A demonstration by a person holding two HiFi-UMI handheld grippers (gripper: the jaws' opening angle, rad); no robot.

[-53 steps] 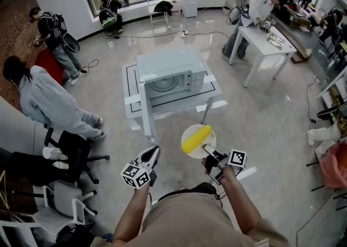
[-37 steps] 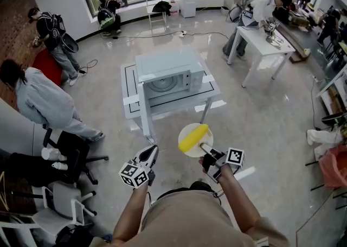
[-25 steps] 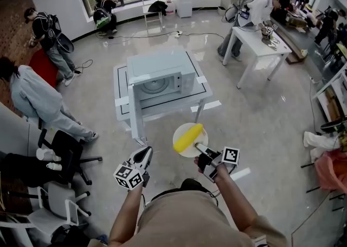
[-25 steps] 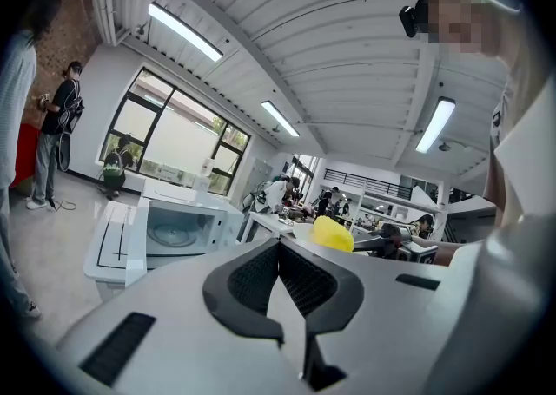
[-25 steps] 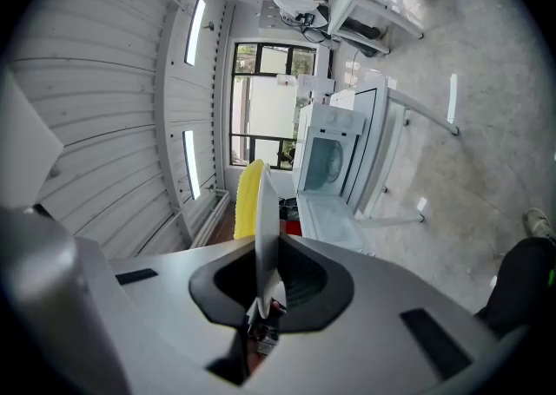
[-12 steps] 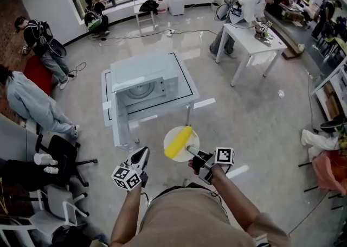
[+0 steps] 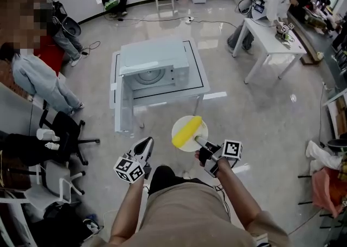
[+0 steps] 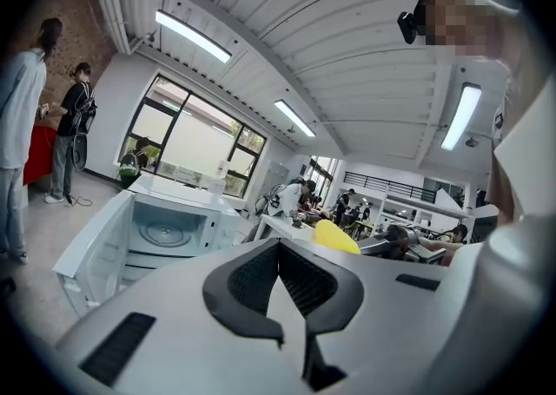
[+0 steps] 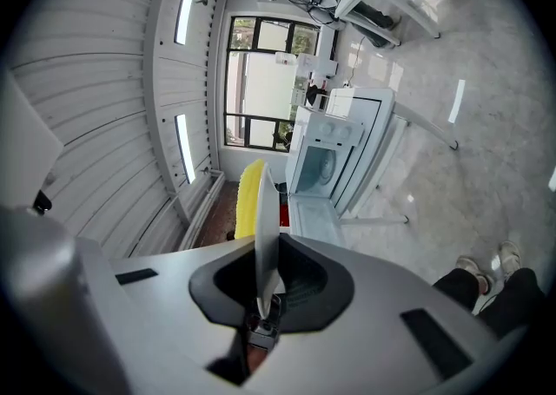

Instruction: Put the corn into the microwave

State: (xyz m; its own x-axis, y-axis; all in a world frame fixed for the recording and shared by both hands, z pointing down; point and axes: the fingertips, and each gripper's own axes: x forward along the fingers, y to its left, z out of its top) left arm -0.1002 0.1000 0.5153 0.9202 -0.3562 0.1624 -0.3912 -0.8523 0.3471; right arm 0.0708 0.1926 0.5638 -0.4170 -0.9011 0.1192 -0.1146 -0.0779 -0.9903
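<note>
A yellow corn cob [image 7: 186,132] lies on a white plate [image 7: 198,126] that I carry above the floor. My right gripper [image 7: 201,144] is shut on the plate's near rim. In the right gripper view the plate [image 9: 265,237] shows edge-on between the pads, with the corn [image 9: 250,198] on its left side. The white microwave [image 7: 154,69] stands ahead on a low white table [image 7: 199,89], and its door [image 7: 123,111] hangs open to the left. My left gripper [image 7: 147,141] is shut and empty, left of the plate. It points at the microwave's open cavity [image 8: 169,228].
Office chairs [image 7: 65,137] and a standing person [image 7: 38,77] are at the left. A second white table [image 7: 271,37] with a seated person is at the back right. Cables lie on the floor behind the microwave [image 7: 162,20].
Both hands have moved on across the floor with the plate and corn, and the view has swung, so the microwave sits more to the right. The grip is unchanged.
</note>
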